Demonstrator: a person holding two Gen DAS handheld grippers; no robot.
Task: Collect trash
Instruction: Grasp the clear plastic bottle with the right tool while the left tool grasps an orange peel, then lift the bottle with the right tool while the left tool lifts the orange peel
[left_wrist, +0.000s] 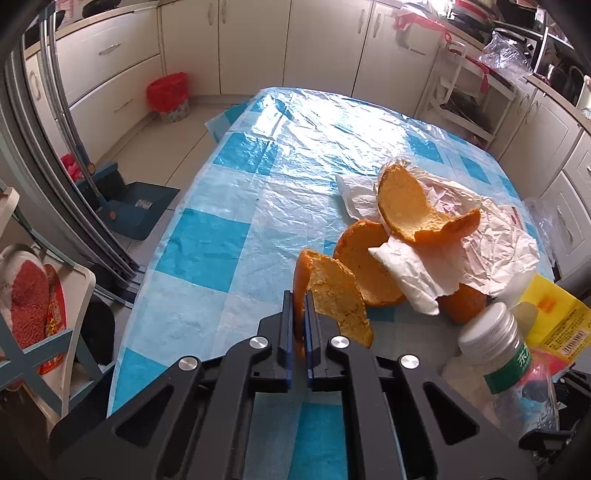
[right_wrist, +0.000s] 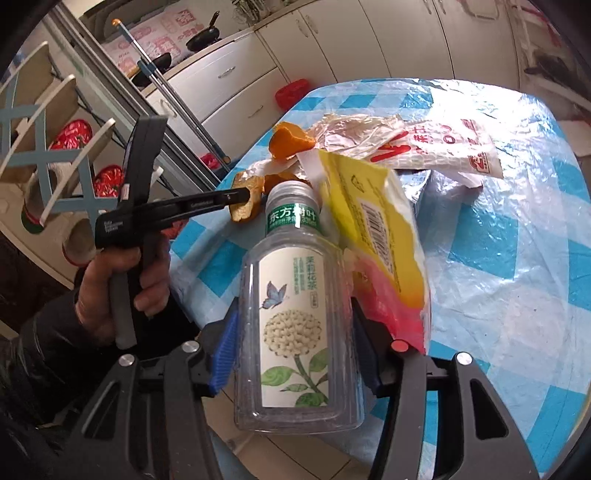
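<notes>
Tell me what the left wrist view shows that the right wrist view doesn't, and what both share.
Left wrist only: the left gripper's jaws from behind, shut on a peel; a dustpan on the floor.
Right wrist only: the right gripper around the bottle's body; the hand holding the left gripper.
Both: bottle, peel, yellow packet, checked tablecloth, red bin.

Right gripper (right_wrist: 295, 354) clamps clear bottle (right_wrist: 295, 325) by its sides. Left gripper (right_wrist: 242, 195), in hand (right_wrist: 122, 291), pinches orange peel (right_wrist: 247, 201) over checked table (right_wrist: 517, 240).
</notes>
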